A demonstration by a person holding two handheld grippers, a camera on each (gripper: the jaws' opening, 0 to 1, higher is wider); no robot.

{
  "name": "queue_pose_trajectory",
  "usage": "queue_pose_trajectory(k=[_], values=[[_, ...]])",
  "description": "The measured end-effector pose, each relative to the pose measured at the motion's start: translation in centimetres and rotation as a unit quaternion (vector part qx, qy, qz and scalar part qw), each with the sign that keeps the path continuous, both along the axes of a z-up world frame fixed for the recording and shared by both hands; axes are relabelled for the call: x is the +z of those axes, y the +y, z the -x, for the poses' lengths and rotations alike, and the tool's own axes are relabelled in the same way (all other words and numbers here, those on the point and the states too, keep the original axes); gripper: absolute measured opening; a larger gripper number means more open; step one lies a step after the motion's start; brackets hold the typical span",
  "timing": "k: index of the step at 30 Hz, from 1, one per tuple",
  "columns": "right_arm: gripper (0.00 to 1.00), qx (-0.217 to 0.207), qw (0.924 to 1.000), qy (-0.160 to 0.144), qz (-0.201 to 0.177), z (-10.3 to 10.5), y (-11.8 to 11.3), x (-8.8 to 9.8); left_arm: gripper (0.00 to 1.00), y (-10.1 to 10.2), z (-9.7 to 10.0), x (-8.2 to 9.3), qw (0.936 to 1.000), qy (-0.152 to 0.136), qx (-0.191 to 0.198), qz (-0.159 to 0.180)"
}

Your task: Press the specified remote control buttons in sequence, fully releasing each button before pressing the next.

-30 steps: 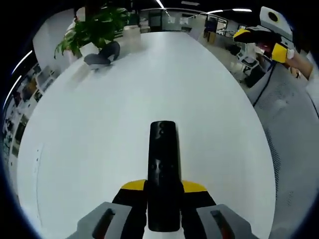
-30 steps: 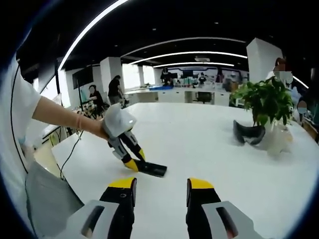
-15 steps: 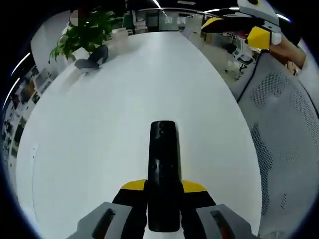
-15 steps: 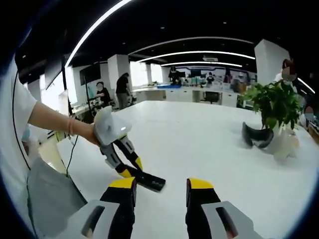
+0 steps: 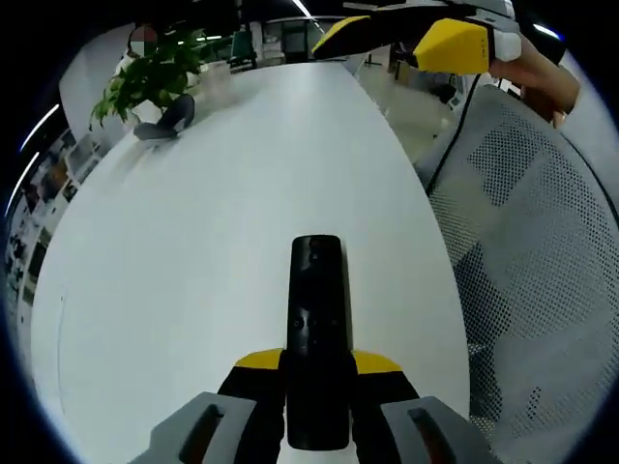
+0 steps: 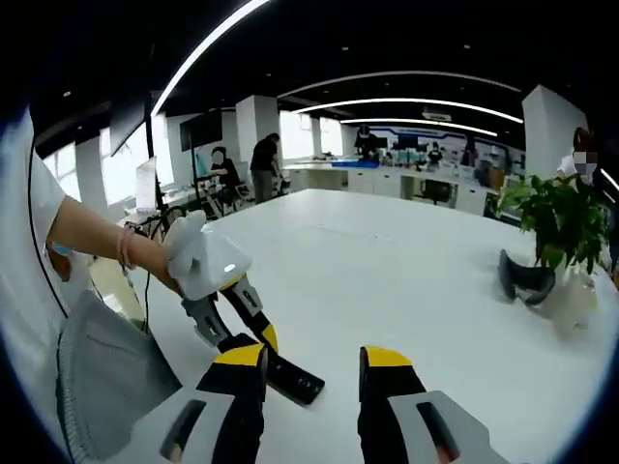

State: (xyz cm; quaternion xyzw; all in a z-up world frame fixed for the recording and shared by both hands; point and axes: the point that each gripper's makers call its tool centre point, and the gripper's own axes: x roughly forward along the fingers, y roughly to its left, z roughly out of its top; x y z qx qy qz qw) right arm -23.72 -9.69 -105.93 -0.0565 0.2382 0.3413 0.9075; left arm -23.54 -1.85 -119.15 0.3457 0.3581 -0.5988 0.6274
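A black remote control (image 5: 316, 319) lies lengthwise between the yellow-tipped jaws of my left gripper (image 5: 317, 363), which is shut on its near end, just above the white table (image 5: 193, 251). In the right gripper view the same remote (image 6: 295, 380) pokes out of the left gripper (image 6: 253, 340), held by a person's hand at the table's left edge. My right gripper (image 6: 311, 360) is open with nothing between its jaws, and it hovers close above and behind the remote. In the left gripper view it appears as the right gripper (image 5: 426, 34) high at the top right.
A potted plant (image 6: 561, 217) and a dark curved object (image 6: 522, 278) stand at the table's far side. A grey mesh chair (image 5: 522, 251) sits beside the table edge. Desks and people fill the office behind.
My right gripper has come closer to the left gripper and the remote. The left gripper keeps its hold on the remote, though its view has swung toward the table edge and chair.
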Motion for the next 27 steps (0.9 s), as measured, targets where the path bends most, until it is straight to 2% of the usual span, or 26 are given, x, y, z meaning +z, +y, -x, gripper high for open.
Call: queue_pose_trajectory(k=[6,13,21,23,27], values=[[0.34,0.037,0.9991,0.017,0.012,0.6,1.5,-1.1,0.24,0.2,2.0,0.0,1.0000,0.003,-0.002,0.003],[0.33,0.085,0.9938,0.047,0.054,1.2,2.6,-3.2,0.24,0.5,3.7,0.1,1.0000,0.000,0.001,0.009],[0.32,0.141,0.9800,0.093,0.106,2.2,2.8,-6.4,0.24,0.7,4.9,0.1,0.9999,0.000,-0.003,0.016],[0.31,0.164,0.9729,0.100,0.128,2.6,2.8,-7.2,0.24,0.7,5.4,0.1,0.9996,-0.005,-0.018,0.021],[0.30,0.190,0.9634,0.109,0.154,3.1,2.9,-8.3,0.24,0.8,5.3,0.2,0.9994,-0.008,-0.018,0.029]])
